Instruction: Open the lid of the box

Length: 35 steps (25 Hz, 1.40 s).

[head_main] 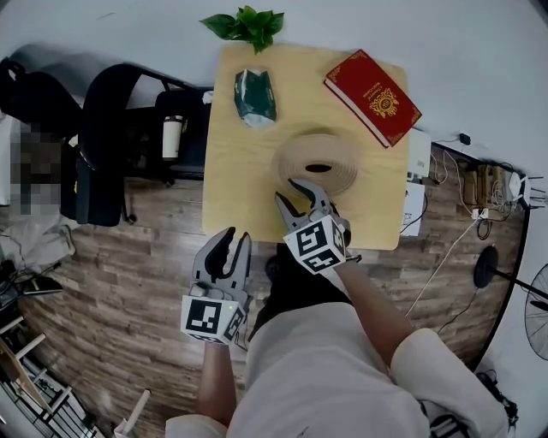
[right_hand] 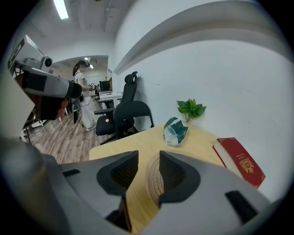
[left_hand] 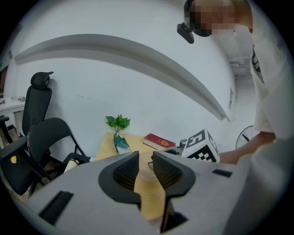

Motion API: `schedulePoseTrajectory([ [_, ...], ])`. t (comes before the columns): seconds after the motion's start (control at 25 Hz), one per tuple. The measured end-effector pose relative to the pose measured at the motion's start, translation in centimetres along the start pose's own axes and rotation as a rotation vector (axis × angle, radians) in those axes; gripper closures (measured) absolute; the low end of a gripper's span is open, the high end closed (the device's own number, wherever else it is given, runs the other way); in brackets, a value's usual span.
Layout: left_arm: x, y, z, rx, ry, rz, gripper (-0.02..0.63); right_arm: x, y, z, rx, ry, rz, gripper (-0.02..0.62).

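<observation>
A red book-shaped box (head_main: 372, 97) lies shut at the table's far right corner; it also shows in the right gripper view (right_hand: 240, 160) and the left gripper view (left_hand: 159, 141). A round woven straw piece (head_main: 318, 162) with a dark hole sits mid-table. My right gripper (head_main: 286, 189) hovers at its near-left rim, open, nothing between the jaws; the straw piece (right_hand: 154, 176) shows through the gap of that gripper (right_hand: 149, 158). My left gripper (head_main: 235, 235) is off the table's near edge over the floor, open with a narrow gap (left_hand: 145, 158), holding nothing.
The light wooden table (head_main: 231, 188) also carries a green packet (head_main: 255, 96) and a leafy plant (head_main: 248, 26) at its far edge. Black office chairs (head_main: 111, 137) and a white cup (head_main: 172, 137) stand to the left. Cables and a fan stand (head_main: 488, 265) lie on the right.
</observation>
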<state>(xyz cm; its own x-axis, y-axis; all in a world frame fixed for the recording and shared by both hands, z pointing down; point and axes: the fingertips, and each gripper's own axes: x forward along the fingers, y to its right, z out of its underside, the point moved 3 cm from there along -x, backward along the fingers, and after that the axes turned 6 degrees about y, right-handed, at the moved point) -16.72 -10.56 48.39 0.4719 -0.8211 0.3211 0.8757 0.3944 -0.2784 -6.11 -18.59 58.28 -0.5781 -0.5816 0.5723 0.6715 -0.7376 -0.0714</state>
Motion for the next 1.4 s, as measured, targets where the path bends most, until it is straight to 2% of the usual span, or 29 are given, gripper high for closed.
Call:
schedulePoseTrajectory([
  [0.48, 2.5, -1.2, 0.5, -0.004, -0.017, -0.065, 0.526, 3.3, 0.4, 2.8, -0.132, -0.074, 0.006, 0.46],
  [1.0, 1.1, -1.5, 0.7, 0.0, -0.025, -0.088, 0.526, 3.9, -0.5, 3.8, -0.26, -0.104, 0.042, 0.446],
  [1.4, 0.7, -2.2, 1.1, -0.022, -0.027, -0.097, 0.526, 4.4, -0.3, 4.2, -0.292, -0.133, 0.081, 0.464],
])
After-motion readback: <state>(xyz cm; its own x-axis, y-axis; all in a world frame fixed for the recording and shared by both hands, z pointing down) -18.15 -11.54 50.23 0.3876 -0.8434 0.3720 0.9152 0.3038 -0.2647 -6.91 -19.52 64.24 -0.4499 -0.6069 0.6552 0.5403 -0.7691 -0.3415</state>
